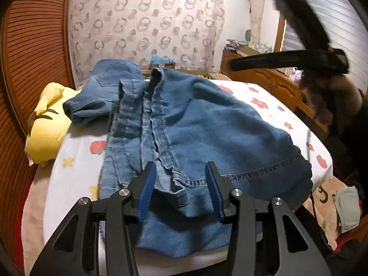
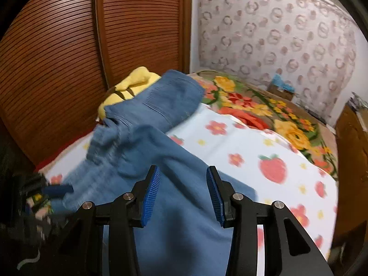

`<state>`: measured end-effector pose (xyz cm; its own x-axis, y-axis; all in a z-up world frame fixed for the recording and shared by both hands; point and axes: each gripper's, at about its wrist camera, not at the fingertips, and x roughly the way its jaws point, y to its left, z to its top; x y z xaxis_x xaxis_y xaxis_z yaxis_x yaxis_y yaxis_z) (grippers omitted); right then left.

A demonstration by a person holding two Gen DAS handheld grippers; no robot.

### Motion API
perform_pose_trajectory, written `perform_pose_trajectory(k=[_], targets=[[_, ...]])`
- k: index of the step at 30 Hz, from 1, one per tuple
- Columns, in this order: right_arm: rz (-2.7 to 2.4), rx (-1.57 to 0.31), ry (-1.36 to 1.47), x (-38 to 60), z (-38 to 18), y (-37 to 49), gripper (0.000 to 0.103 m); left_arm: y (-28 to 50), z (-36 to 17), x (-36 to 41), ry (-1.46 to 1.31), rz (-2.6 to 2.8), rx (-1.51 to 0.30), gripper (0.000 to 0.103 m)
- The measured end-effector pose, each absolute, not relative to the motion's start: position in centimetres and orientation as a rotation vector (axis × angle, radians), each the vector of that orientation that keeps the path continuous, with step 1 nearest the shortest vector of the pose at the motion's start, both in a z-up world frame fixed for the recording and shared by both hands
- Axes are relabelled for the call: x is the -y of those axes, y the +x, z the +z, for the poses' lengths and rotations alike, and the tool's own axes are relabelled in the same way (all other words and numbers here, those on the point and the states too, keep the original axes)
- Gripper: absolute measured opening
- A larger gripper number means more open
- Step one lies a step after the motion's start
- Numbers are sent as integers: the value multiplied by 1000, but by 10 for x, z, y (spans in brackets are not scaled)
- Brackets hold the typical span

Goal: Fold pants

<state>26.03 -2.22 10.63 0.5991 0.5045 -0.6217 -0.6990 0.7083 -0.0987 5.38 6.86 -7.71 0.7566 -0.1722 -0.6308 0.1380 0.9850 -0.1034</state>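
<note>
Blue pants (image 1: 188,124) lie crumpled on a bed's flower-print sheet (image 1: 264,101), one end draped toward a yellow plush toy (image 1: 46,133) by the slatted wardrobe (image 2: 57,57). The left gripper (image 1: 181,191) and right gripper (image 2: 184,193) both hover over the denim, fingers apart, gripping nothing.

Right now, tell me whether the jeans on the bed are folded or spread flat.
Folded over, not neatly: the jeans lie doubled on the sheet, hem on top, seams bunched, one part draped over the yellow plush.
</note>
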Motion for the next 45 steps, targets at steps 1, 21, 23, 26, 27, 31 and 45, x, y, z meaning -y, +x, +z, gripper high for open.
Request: perform_pose_trajectory(k=[1, 21, 23, 26, 27, 31, 45], targets=[[699, -599, -352, 35, 107, 256, 44, 56, -80, -66, -39, -171, -699, 46], [627, -727, -208, 146, 43, 181, 44, 47, -78, -57, 25, -173, -703, 7], [638, -731, -203, 151, 41, 173, 44, 41, -69, -59, 15, -181, -682, 7], [655, -729, -204, 150, 41, 168, 44, 38, -65, -60, 12, -187, -681, 7], [658, -727, -204, 150, 41, 164, 44, 36, -65, -60, 18, -183, -677, 7], [671, -718, -189, 150, 42, 155, 44, 23, -50, -65, -20, -165, -625, 7], [673, -748, -159, 163, 15, 143, 44, 37, -97, -77, -16, -100, -751, 7]])
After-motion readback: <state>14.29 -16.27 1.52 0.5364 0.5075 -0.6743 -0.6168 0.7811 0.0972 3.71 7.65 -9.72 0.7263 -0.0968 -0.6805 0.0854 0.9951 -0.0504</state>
